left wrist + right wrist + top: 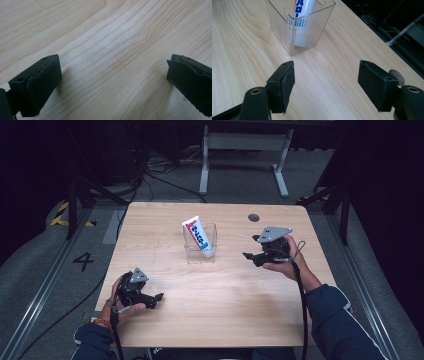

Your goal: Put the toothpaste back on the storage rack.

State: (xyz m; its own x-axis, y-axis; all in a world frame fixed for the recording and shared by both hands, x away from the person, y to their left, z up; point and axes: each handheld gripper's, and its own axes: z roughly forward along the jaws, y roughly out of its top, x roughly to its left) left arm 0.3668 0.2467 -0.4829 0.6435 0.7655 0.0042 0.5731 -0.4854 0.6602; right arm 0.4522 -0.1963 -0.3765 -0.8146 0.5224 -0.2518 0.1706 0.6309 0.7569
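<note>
A white tube with blue and red print (197,233) leans inside a clear ribbed plastic container (201,251) near the middle of the wooden table (215,295). In the right gripper view the container (300,37) stands just ahead of the jaws, with the tube (302,15) inside it. My right gripper (248,256) sits to the right of the container, open, with nothing between its jaws (325,82). My left gripper (159,297) rests low over the table near the front left, open and empty, with bare wood between its jaws (113,75).
A round dark grommet hole (254,217) lies in the table at the back right, and shows beside the right jaw (397,76). Beyond the table stand a white table frame (245,155) and floor cables (150,170). The right table edge runs close behind my right hand.
</note>
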